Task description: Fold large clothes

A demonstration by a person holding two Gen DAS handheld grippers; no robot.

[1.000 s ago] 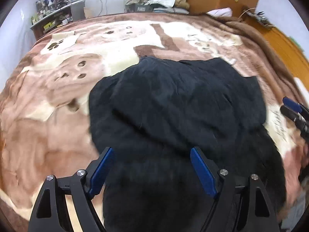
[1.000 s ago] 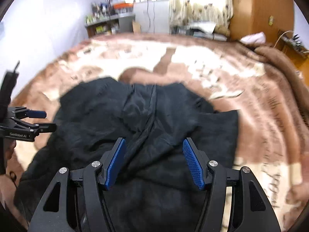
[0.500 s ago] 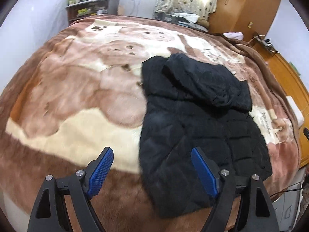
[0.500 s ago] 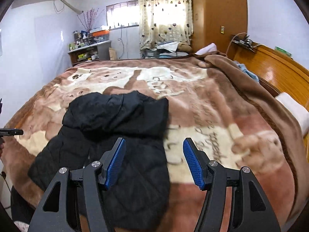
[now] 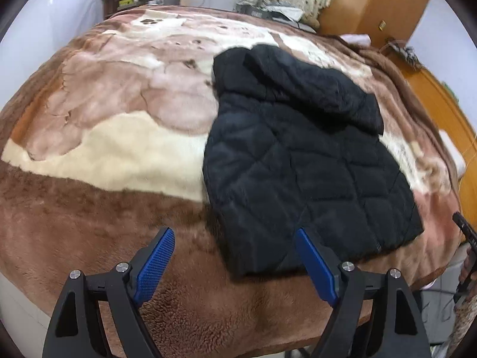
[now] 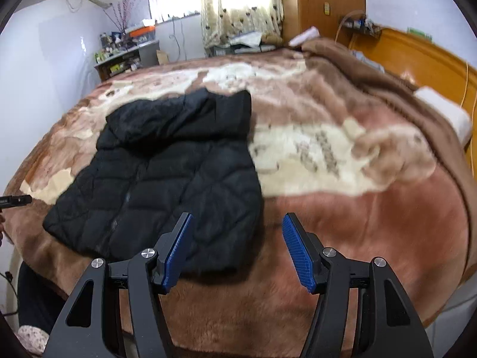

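Spread across a wide bed, a plush brown and cream blanket (image 5: pixel 119 155) with a bear pattern is serving as the work surface. Beyond the left tongs (image 5: pixel 231 265), slightly to their right, a black quilted puffer jacket (image 5: pixel 298 161) is lying flat, its hood and upper part already doubled down over the body and its hem nearest the bed's edge. In the right wrist view the same jacket (image 6: pixel 167 179) is seen ahead and to the left of the right tongs (image 6: pixel 237 250). Both pairs of tongs are being held wide open above the blanket with nothing between their blue pads.

Trouble is being risked mainly by the padding: a puffy fold is likely to spring open again if it is pinched by the outer layer only, and the slick shell may slide off the pads or drag over the blanket so that the hem is skewed. With the hem so near the edge, a pull towards the tongs could be drawing it off the bed.

Farther off, a wooden headboard (image 6: pixel 417 56), a patterned curtain (image 6: pixel 238 0) and a cluttered shelf (image 6: pixel 128 56) are being shown against pale walls.
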